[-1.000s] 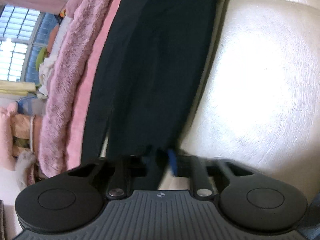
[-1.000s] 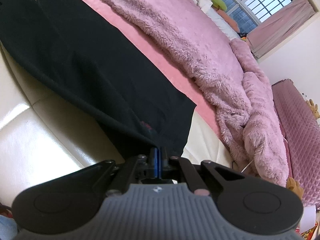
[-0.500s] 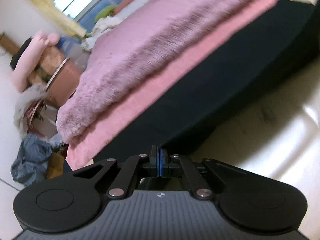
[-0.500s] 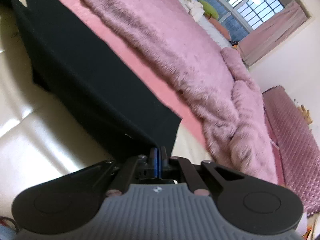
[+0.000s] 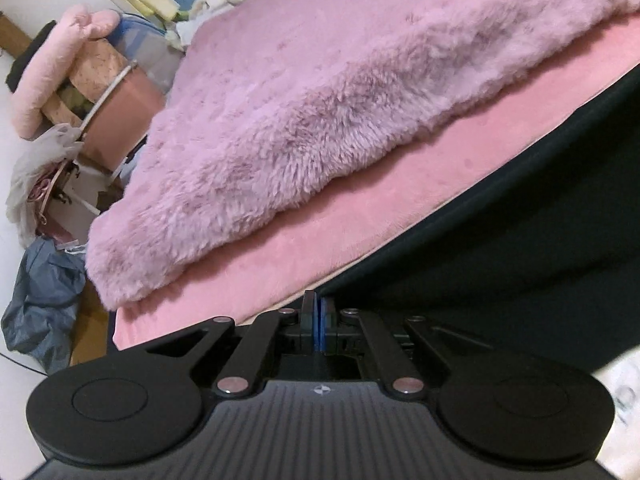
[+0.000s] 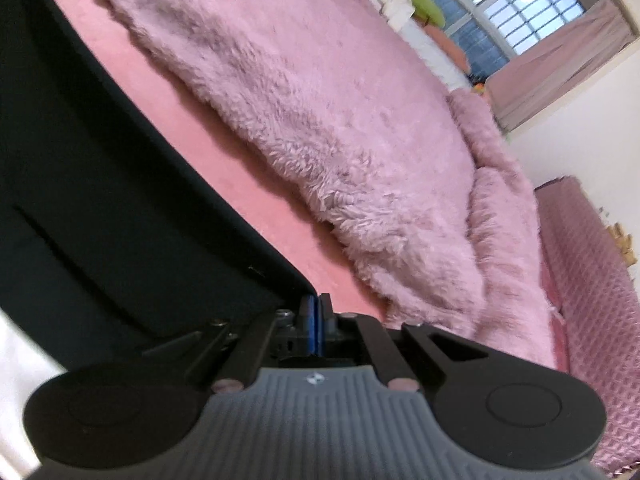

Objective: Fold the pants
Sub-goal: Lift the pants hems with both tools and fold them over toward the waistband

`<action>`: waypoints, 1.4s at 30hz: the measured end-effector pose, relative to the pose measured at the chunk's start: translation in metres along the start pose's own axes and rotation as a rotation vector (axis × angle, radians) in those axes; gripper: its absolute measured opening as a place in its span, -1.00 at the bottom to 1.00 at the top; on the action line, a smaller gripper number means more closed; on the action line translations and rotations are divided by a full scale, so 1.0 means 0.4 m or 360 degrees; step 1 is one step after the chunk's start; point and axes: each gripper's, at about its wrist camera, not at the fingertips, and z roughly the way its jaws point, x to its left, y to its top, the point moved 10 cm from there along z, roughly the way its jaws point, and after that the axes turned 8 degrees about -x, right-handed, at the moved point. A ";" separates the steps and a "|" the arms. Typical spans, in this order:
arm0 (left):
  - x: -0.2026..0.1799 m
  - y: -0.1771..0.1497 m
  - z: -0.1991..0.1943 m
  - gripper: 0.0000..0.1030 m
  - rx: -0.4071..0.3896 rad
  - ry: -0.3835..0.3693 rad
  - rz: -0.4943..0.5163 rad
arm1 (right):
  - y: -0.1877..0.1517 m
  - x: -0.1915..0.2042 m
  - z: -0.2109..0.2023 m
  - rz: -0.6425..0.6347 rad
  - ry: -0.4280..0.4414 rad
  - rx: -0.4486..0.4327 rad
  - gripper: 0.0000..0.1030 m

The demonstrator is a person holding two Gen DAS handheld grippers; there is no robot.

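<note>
The black pants [image 5: 520, 232] hang taut, stretched off to the right in the left wrist view. My left gripper [image 5: 319, 312] is shut on a corner of that dark cloth, blue pads pressed together. In the right wrist view the pants [image 6: 100, 200] stretch away to the left. My right gripper [image 6: 316, 312] is shut on their near corner. Both held edges are lifted over the pink bed sheet [image 5: 360, 216].
A fluffy pink blanket [image 5: 340, 100] covers the bed beyond the pants, also seen as the blanket [image 6: 340, 120]. A cream padded surface [image 6: 16, 360] lies below. Bags and a pink chair [image 5: 52, 184] crowd the floor at left. A pink quilted sofa [image 6: 592, 280] stands at right.
The left gripper closed on the pants' end and rolled and rose, carrying the cloth. Both grippers moved toward the pink blanket, pulling the pants taut and lifted off the cream surface.
</note>
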 end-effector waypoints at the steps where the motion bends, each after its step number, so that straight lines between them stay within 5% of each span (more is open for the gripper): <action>1: -0.008 0.005 0.029 -1.00 0.0018 0.0000 0.0015 | 0.000 0.004 0.037 0.0014 0.0014 0.0021 -1.00; 11: -0.077 -0.026 0.201 -0.99 0.0126 0.0003 0.0163 | -0.058 0.074 0.273 0.0077 0.0138 0.0199 -1.00; 18: -0.101 -0.042 0.228 -0.99 0.0117 0.0037 0.0135 | -0.076 0.094 0.313 0.0124 0.0106 0.0187 -1.00; 25: -0.053 -0.022 0.116 -1.00 -0.0023 0.0091 0.0070 | -0.040 0.055 0.230 0.0102 0.0014 0.0081 -1.00; 29: -0.051 -0.011 0.125 -1.00 0.0009 0.0078 0.0039 | -0.015 0.033 0.198 0.0110 -0.0005 0.0037 -1.00; 36: -0.089 -0.050 0.203 -1.00 0.0092 0.0101 0.0039 | -0.046 0.084 0.310 0.0196 0.0012 0.0112 -1.00; 38: -0.100 -0.056 0.212 -0.97 0.0093 0.0124 0.0057 | -0.056 0.091 0.320 0.0250 0.0000 0.0105 -1.00; 42: -0.101 -0.051 0.200 -0.57 0.0056 0.0203 0.0057 | -0.066 0.077 0.314 0.0406 -0.0063 0.0047 -0.83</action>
